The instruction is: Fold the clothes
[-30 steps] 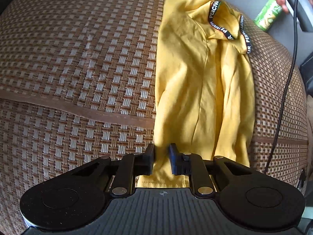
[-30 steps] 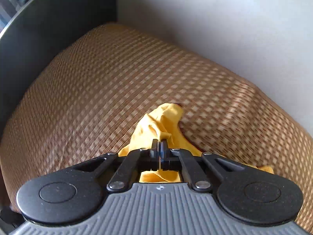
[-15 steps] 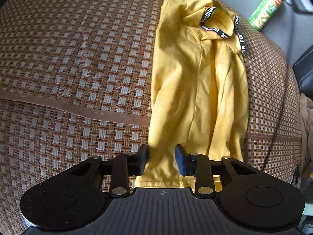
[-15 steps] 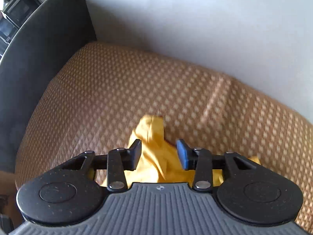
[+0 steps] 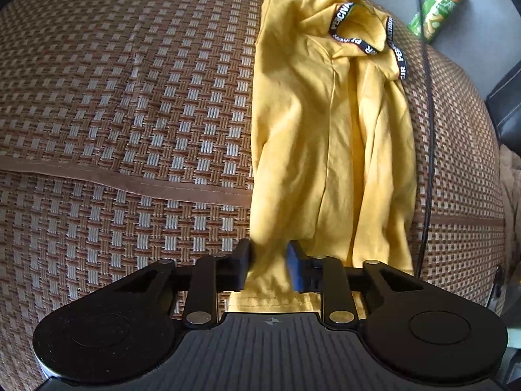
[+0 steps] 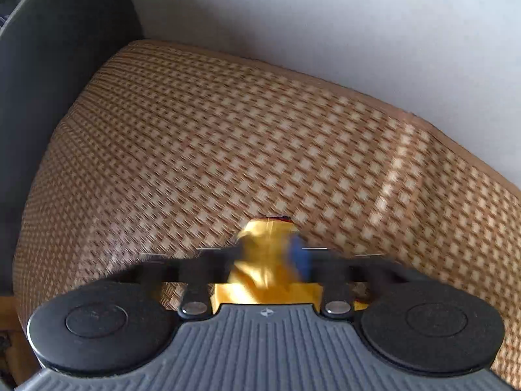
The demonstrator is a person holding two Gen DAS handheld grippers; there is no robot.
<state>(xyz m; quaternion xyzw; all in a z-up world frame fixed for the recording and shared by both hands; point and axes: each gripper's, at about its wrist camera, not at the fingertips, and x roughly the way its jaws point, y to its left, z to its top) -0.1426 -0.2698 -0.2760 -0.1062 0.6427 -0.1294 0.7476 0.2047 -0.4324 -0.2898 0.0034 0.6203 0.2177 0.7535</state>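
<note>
Fingers: left gripper (image 5: pixel 269 266) and right gripper (image 6: pixel 270 257), both just closing, each pinching opposite ends of crumpled yellow cloth shirt (image 5: pixel 329 137) lying on brown woven cushion (image 5: pixel 130 104).

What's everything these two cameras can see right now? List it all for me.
yellow shirt: one, yellow with black lettered neck tape, lying lengthwise on the mat.
woven mat: one, brown and cream, covering the cushion.
green can: one, green, beyond the mat's far edge.
black cable: one, black, running along the shirt's right side.
grey wall: one, pale grey, behind the mat.
left gripper: one, black, jaws have just been closing, shirt hem between them.
right gripper: one, black and blurred, jaws have just been closing, yellow cloth between them.
</note>
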